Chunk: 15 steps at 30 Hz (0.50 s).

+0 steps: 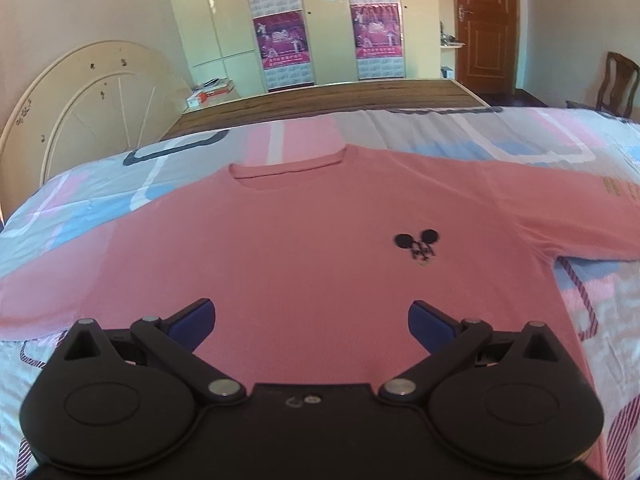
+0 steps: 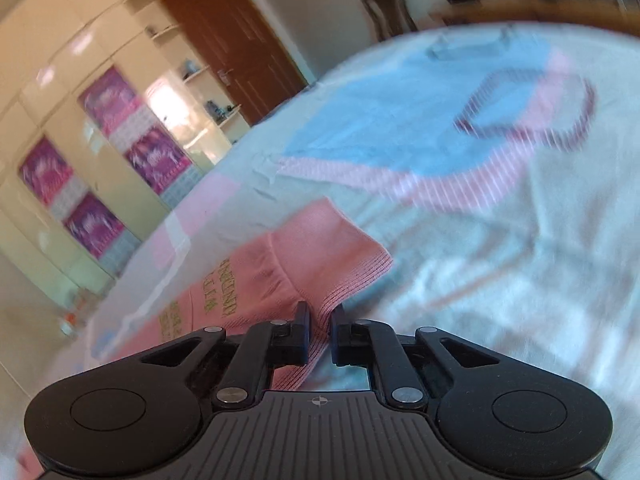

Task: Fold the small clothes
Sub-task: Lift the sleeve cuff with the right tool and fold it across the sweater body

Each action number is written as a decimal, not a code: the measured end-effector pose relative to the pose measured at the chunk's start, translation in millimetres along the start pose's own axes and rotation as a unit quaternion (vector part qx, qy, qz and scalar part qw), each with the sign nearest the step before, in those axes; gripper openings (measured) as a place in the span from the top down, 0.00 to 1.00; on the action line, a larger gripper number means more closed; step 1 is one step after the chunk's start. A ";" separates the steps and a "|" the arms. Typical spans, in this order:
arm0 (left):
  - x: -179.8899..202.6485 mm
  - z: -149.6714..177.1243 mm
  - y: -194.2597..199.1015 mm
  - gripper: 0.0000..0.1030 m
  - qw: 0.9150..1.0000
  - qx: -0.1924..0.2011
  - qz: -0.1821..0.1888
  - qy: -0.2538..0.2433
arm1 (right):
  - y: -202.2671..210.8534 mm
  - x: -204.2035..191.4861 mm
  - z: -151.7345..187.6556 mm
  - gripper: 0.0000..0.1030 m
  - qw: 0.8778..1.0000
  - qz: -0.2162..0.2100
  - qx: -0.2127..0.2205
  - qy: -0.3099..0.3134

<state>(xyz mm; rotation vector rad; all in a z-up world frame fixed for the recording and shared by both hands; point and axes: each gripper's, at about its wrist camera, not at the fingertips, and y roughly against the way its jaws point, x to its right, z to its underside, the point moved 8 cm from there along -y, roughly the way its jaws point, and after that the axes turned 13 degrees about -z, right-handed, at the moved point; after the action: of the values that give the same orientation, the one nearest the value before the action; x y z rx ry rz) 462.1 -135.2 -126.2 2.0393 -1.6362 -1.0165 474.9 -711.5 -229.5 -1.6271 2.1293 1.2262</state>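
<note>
- Garment: a pink sweater [image 1: 304,248] is laid flat and face up on the patterned bedspread [image 1: 500,136], neckline away from the left wrist camera, with a small black mouse motif [image 1: 418,246] on the chest.
- The left gripper [image 1: 312,320] is held above the lower body of the sweater with its jaws spread wide; nothing is held between them.
- The right gripper [image 2: 319,332] is nearly closed on the ribbed cuff [image 2: 348,276] of one sleeve; fabric is seen between the pads, so a pinch is judged to be made.
- Risk: only the cuff's edge appears to be caught. A slip out of the pads is judged likely if the sleeve is drawn across quickly.
- Risk: with the body left unpinned by the open left gripper, the whole sweater could be dragged over the bedspread, and the fold line lost.
- Risk: bedspread cloth could be pinched together with the cuff; whether that has occurred cannot be told from the blurred right wrist view.
</note>
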 end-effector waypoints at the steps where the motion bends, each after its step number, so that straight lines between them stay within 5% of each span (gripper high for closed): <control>1: -4.1 1.7 -5.7 0.00 1.000 -0.009 -0.003 0.001 | -4.4 -4.9 2.8 0.91 0.999 0.015 -0.018 0.031; 7: -48.8 10.6 -28.2 0.01 0.998 -0.044 -0.013 0.047 | 11.4 -48.8 -3.8 0.91 0.996 0.006 -0.015 0.084; 9: -63.0 12.8 -31.8 0.01 0.997 -0.045 -0.007 0.065 | 13.8 -85.0 2.9 0.91 0.992 -0.013 -0.015 0.125; 13: -84.3 13.1 -39.9 0.21 0.996 -0.041 0.014 0.074 | 21.8 -181.1 44.5 0.91 0.975 -0.072 -0.029 0.210; 15: -97.5 11.6 -45.8 0.18 0.996 -0.036 0.011 0.079 | 22.5 -232.1 72.8 0.91 0.963 -0.109 -0.042 0.243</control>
<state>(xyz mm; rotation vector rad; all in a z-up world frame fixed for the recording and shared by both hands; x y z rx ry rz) 478.0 -28.2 -132.8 1.9950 -1.5174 -0.8705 519.8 -494.5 -126.9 -2.3248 2.0869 0.9316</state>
